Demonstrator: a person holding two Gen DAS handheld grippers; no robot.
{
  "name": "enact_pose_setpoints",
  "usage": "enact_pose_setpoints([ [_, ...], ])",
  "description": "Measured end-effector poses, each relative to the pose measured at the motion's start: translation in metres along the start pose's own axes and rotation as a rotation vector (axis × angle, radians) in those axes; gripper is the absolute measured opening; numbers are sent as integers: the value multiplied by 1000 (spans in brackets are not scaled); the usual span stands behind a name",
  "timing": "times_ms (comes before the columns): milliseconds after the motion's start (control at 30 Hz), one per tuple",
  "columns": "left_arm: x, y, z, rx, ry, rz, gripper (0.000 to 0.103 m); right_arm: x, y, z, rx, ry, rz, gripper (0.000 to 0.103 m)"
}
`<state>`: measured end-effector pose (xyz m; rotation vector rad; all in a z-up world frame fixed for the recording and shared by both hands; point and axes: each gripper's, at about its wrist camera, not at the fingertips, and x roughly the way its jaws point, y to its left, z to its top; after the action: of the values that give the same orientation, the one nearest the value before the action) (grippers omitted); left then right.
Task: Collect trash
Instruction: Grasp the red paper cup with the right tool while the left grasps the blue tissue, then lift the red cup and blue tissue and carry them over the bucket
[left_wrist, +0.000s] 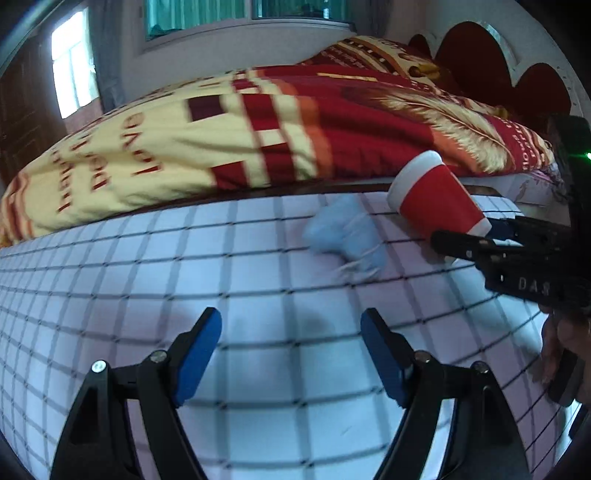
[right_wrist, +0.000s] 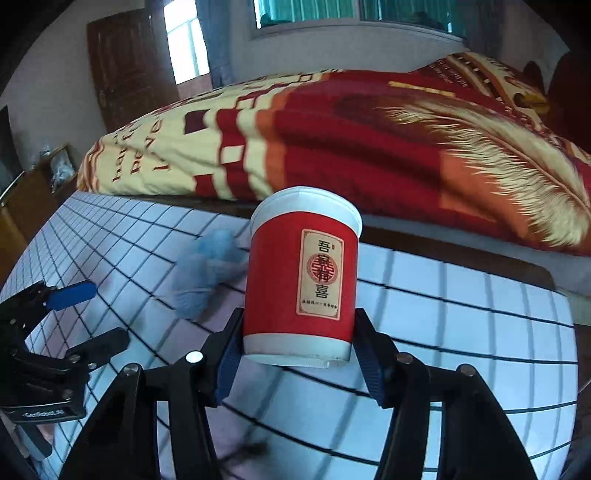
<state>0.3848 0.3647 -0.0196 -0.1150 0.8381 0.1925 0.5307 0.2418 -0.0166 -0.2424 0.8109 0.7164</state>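
A red paper cup (right_wrist: 301, 273) with a white rim and a yellow label stands between the blue pads of my right gripper (right_wrist: 297, 321), which is shut on its base. In the left wrist view the same cup (left_wrist: 432, 199) leans away from the right gripper (left_wrist: 465, 232) over the checked cloth. A crumpled pale blue wad (left_wrist: 343, 236) lies on the cloth just left of the cup, blurred, and the right wrist view shows the wad (right_wrist: 207, 273) too. My left gripper (left_wrist: 291, 317) stands open a little short of the wad, with nothing between its fingers.
The white cloth with dark grid lines (left_wrist: 147, 277) covers a table. Behind it lies a bed with a red and yellow quilt (left_wrist: 258, 129) and a dark red headboard (left_wrist: 480, 59). A wooden cabinet (right_wrist: 22, 206) stands far left, below a door (right_wrist: 129, 70).
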Motion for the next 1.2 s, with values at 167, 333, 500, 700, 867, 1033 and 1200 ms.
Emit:
enact_pose_setpoints([
  [167, 22, -27, 27, 5, 4, -29, 73, -5, -20, -4, 11, -2, -36, 59],
  [333, 46, -32, 43, -16, 67, -25, 55, -6, -32, -6, 32, 16, -47, 59],
  [500, 34, -25, 34, -20, 55, -33, 21, -23, -30, -10, 41, 3, -30, 58],
  [700, -26, -23, 6, 23, -18, -44, 20, -66, -10, -26, -11, -38, -39, 58],
  [867, -72, -28, -19, 27, -45, -53, 20, -104, 11, -49, -35, -64, -33, 58],
  [1033, -104, -43, -35, 51, -73, -58, 20, -143, 35, -76, -65, -89, -28, 58],
  [1200, -132, -50, -55, 62, -88, -78, 20, -178, 52, -102, -83, -107, -34, 58],
])
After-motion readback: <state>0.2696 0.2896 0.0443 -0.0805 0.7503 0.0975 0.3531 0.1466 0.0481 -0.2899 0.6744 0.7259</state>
